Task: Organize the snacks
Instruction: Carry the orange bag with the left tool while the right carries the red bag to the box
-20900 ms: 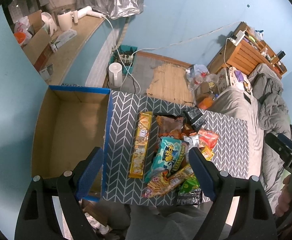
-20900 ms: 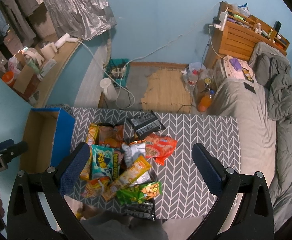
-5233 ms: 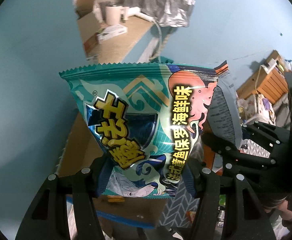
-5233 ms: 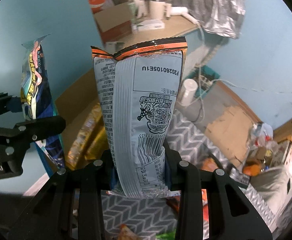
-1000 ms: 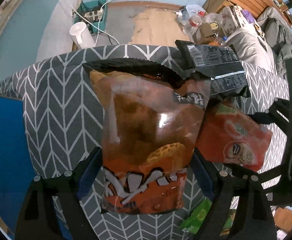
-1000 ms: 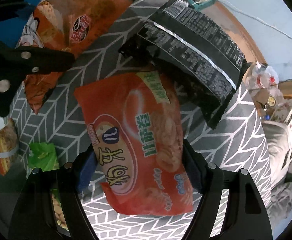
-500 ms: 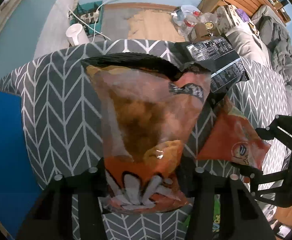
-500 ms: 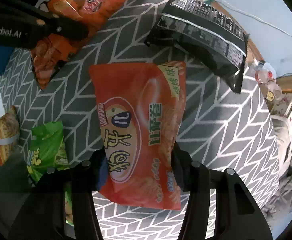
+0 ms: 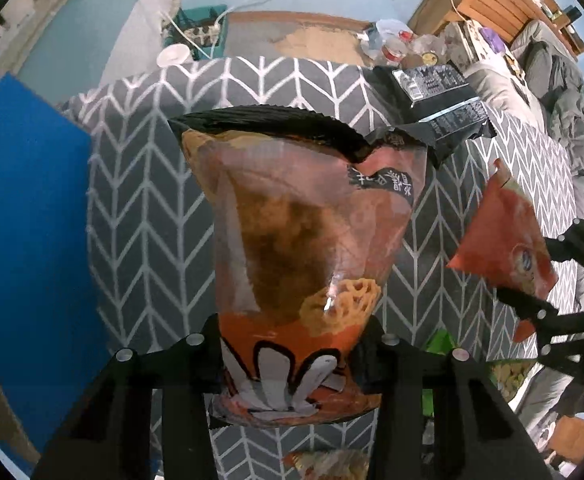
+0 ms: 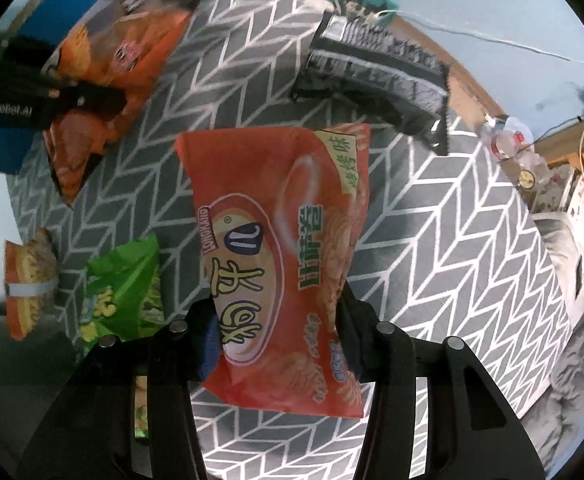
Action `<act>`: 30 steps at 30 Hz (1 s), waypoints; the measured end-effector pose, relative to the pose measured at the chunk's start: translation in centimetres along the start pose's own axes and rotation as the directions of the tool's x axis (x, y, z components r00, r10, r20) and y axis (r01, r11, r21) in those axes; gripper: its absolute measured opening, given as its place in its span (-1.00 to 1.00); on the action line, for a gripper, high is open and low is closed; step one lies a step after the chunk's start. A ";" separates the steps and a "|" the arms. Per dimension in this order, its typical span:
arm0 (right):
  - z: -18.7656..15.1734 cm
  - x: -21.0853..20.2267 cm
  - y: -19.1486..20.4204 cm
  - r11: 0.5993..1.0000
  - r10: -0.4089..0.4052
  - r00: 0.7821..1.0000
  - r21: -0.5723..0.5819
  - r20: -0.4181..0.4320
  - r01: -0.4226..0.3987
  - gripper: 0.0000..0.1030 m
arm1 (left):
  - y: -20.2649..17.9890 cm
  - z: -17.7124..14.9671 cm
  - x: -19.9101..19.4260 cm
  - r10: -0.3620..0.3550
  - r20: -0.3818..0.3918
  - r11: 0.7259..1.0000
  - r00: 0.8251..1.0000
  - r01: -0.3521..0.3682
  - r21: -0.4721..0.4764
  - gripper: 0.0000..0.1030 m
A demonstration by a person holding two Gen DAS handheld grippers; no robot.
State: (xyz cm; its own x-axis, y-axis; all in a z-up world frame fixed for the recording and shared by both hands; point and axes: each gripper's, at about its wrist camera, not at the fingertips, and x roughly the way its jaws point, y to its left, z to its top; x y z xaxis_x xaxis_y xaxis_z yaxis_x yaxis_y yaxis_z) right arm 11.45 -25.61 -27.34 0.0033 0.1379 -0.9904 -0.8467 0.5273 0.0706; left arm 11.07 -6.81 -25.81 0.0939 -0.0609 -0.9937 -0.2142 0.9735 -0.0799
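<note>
My left gripper (image 9: 292, 344) points straight down, its jaws still closing with the pads pressed on the bottom of a brown-orange snack bag (image 9: 304, 220). That bag hangs above the grey herringbone table (image 9: 144, 220). My right gripper (image 10: 276, 332) also points down, its jaws closing with the pads pinching a red snack bag (image 10: 284, 220), which is raised off the table. In the right wrist view the brown-orange bag (image 10: 124, 40) and the left gripper are at the upper left. The red bag (image 9: 504, 240) shows at the right of the left wrist view.
A black snack bag (image 10: 376, 68) lies at the table's far edge. A green bag (image 10: 120, 284) and a small orange bag (image 10: 28, 280) lie near the front left. The blue-walled cardboard box (image 9: 28, 240) stands left of the table. A grey bed (image 9: 572, 92) is on the right.
Both grippers closed on their bags and lifted them off the table. The red bag has tilted more upright, and the black bag now lies uncovered.
</note>
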 end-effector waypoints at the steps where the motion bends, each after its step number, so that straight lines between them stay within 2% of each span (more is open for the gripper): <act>1: -0.1 -0.5 0.1 1.000 -0.005 1.000 0.005 0.011 0.005 -0.07 | 0.1 -0.2 -0.3 0.004 0.008 1.000 1.000 -0.004 0.001 -0.13; 11: 0.9 -5.0 0.5 0.995 -0.080 0.994 0.060 0.080 0.075 -0.08 | 1.0 -1.8 -3.8 0.024 0.064 1.000 0.998 -0.024 -0.011 -0.13; 13: 1.7 -5.8 -0.6 0.994 -0.088 0.991 0.073 0.096 0.082 -0.08 | 1.2 -1.9 -4.4 0.023 0.068 1.000 0.997 -0.022 -0.015 -0.13; 23: 3.9 -9.1 -0.3 0.992 -0.088 0.980 0.109 0.178 0.069 -0.08 | 1.4 -2.4 -8.5 -0.013 0.137 0.999 0.991 0.019 -0.044 -0.13; 30: 5.1 -11.0 0.7 0.993 -0.080 0.972 0.097 0.221 0.060 -0.08 | 2.1 -3.2 -11.6 0.004 0.178 0.997 0.984 0.009 -0.072 -0.13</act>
State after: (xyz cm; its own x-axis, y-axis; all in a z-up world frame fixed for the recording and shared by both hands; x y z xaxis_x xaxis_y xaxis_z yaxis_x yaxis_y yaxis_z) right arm 13.52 -22.42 -15.79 0.1889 0.2770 -0.9421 -0.7894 0.6134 0.0220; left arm 6.40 -4.72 -14.75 0.2649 -0.0166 -0.9641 -0.2828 0.9546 -0.0942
